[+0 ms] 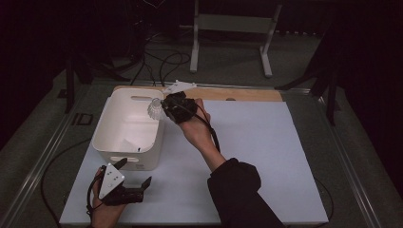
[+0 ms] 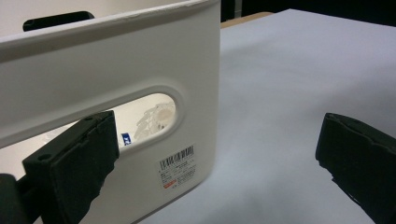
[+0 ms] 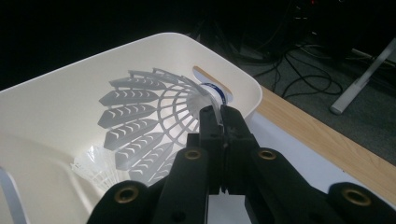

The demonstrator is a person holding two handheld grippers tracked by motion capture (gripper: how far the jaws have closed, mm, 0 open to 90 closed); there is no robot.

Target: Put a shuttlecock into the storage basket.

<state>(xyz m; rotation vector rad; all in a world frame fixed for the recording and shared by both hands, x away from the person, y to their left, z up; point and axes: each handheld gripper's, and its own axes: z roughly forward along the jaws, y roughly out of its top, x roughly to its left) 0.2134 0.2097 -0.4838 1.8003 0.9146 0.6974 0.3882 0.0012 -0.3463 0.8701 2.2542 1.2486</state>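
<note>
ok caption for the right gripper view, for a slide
Right hand-held gripper shut on a white shuttlecock, held over the open white bin, where another shuttlecock lies.

The room is dim, its background nearly black. Soft overhead light falls on the pale counter (image 1: pixel 266 142) and white bin (image 1: pixel 124 124), without glare. The high view is grainy; the nearest jaws look slightly blurred.

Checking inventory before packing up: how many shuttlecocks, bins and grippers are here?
Shuttlecocks: 2 (held shuttlecock, loose shuttlecock inside the container)
Bins: 1 (white bin)
Grippers: 2 (left gripper, right gripper)
Total: 5
</note>
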